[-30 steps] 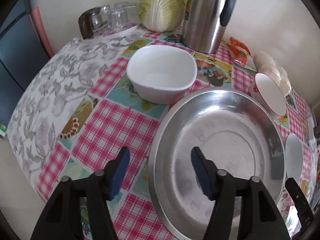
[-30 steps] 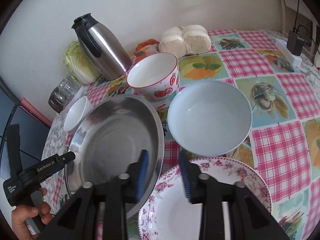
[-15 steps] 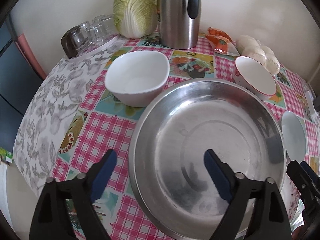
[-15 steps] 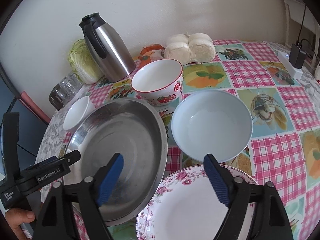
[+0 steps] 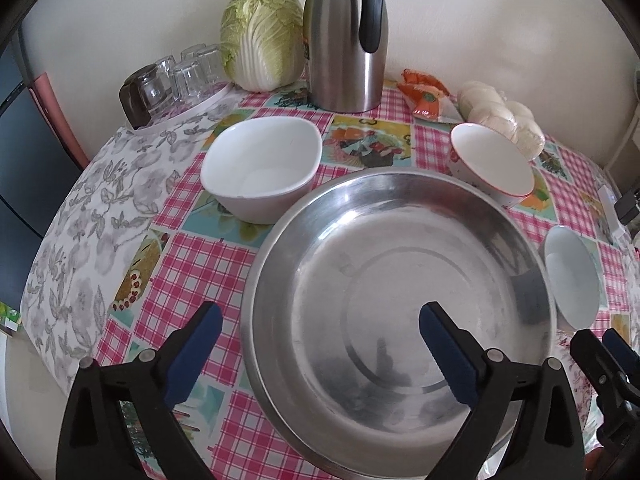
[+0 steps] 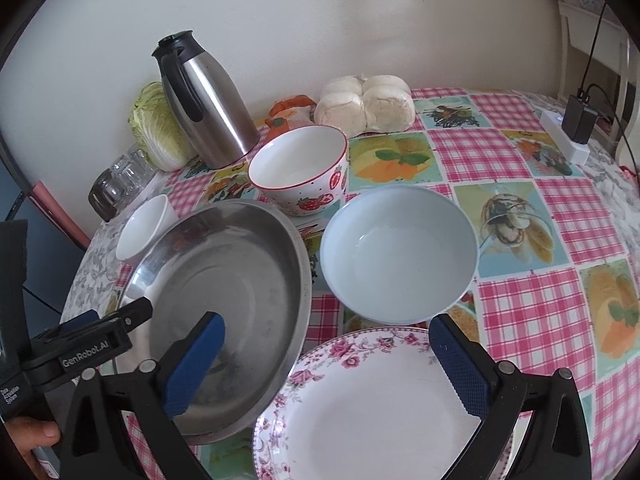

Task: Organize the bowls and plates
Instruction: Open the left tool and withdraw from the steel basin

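The left gripper point(image 5: 316, 340) is spreading its jaws wider, gripping nothing; its blue pads point(image 5: 192, 354) are straddling the near left rim of the steel pan point(image 5: 400, 280), one outside over the checked tablecloth point(image 5: 188, 264), the other hanging over the pan's floor without touching. Just ahead and to its left the white square bowl point(image 5: 260, 168) is sitting beside the pan's rim; ahead and to its right the strawberry bowl point(image 5: 492, 166) is standing behind the pan. The right gripper point(image 6: 326, 362) is opening too, holding nothing, hovering over the floral plate point(image 6: 372, 408), which is lying directly beneath it and overlapping the pan's edge. Straight ahead of its fingers the pale blue bowl point(image 6: 398, 252) is resting just beyond the plate. Farther back the thermos point(image 6: 206, 100) and cabbage point(image 5: 260, 36) are standing by the wall.
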`<state>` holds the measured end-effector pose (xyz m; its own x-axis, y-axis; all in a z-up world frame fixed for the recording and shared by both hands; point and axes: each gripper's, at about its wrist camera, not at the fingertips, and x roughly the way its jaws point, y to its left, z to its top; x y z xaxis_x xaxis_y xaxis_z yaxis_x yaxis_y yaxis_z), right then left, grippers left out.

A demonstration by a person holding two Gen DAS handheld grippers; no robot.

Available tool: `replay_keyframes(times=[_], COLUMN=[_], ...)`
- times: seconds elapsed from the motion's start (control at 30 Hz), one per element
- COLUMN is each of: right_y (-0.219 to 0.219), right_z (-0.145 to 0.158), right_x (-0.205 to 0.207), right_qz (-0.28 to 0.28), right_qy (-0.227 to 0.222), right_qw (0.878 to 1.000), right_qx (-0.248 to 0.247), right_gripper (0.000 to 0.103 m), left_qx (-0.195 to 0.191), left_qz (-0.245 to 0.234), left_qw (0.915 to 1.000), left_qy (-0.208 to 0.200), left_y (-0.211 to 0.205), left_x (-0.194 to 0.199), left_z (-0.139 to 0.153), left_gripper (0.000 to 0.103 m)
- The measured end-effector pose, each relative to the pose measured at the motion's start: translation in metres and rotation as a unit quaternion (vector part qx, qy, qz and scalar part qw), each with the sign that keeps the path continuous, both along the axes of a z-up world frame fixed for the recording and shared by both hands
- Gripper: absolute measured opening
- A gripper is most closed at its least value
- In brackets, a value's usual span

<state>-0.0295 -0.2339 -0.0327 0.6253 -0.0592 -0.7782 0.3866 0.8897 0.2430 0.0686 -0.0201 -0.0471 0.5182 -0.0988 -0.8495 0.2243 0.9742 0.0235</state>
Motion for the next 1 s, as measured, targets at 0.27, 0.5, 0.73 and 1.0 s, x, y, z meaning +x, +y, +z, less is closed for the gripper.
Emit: replay_keyframes(times=[0.27, 0.5, 0.73, 1.0], right_y=[-0.007, -0.022, -0.040, -0.065], right_z=[0.005, 0.009, 0.007, -0.005], right_x=[-0.017, -0.048, -0.079, -0.095], right_qz=[-0.018, -0.057, -0.096, -0.130], right_qy=[-0.004, -0.012, -0.014, 0.020], right_qw=[1.000, 0.998, 0.995, 0.990], right_qx=[-0.006, 0.002, 0.030, 0.056], right_gripper=[0.103, 0.103, 0.103, 0.103], left_qx=[-0.031, -0.064, -0.083, -0.096], left_qz=[-0.013, -0.045, -0.099, -0.128], left_qw=[0.9994, 0.9968, 0.9916, 0.9860], left_qy=[-0.009, -0.019, 0.009, 0.047], left_y=[-0.008, -0.017, -0.034, -0.054], left_x=[-0.021, -0.048, -0.079, -0.100], left_z=[0.011, 0.025, 0.030, 0.029], left_gripper=[0.099, 0.099, 0.099, 0.099])
